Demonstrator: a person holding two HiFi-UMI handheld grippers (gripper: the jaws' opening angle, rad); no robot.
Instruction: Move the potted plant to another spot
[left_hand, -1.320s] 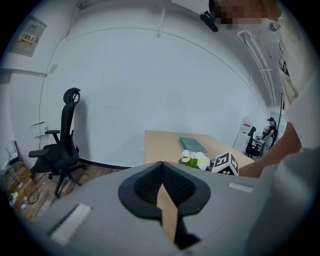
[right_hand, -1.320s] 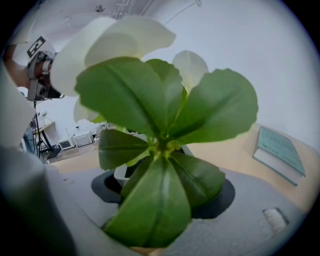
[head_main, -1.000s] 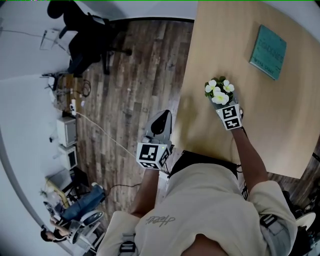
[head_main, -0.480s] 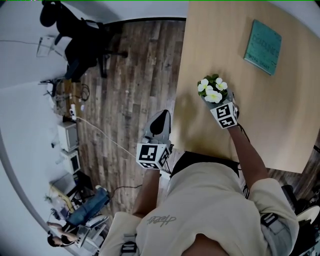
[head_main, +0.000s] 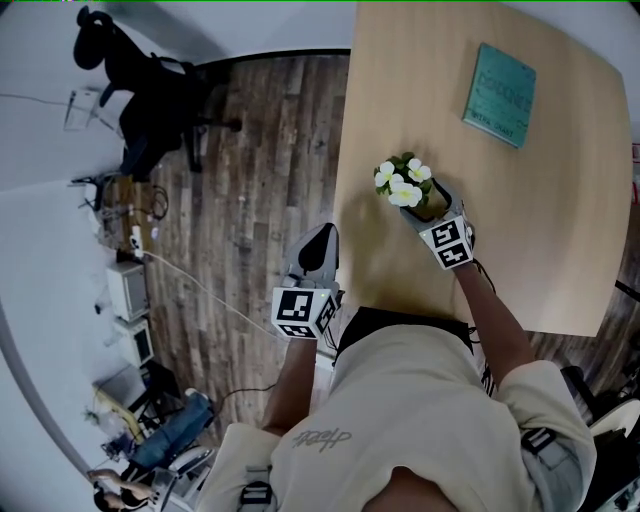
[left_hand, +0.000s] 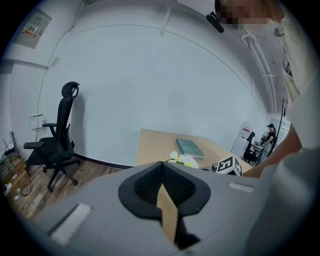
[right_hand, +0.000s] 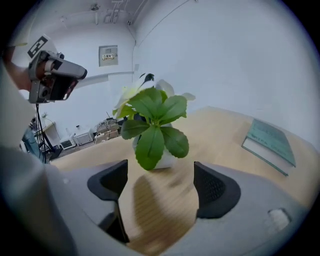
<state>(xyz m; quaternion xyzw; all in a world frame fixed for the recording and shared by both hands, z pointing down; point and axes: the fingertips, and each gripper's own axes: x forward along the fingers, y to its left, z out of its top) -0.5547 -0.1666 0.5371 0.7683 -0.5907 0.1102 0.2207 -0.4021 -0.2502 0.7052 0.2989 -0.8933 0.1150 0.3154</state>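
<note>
The potted plant (head_main: 403, 185), green leaves and white flowers in a small pale pot (right_hand: 167, 159), stands on the light wooden table (head_main: 560, 230) near its left edge. My right gripper (head_main: 428, 205) sits just behind the plant. Its jaws have just been opening and now stand wide, with only bare tabletop between them, and the pot is a little ahead of the fingertips (right_hand: 112, 180). My left gripper (head_main: 319, 248) hangs off the table's left side over the floor, shut with nothing in it. In the left gripper view the plant (left_hand: 184, 160) shows beyond the shut jaws.
A teal book (head_main: 499, 95) lies at the table's far side, right of the plant. A black office chair (head_main: 150, 90) stands on the wood floor at the far left. Cables and boxes of equipment (head_main: 132, 270) line the left wall.
The right gripper's jaws have opened and it has drawn back from the plant toward me, leaving the pot standing on the table. The left gripper has barely shifted.
</note>
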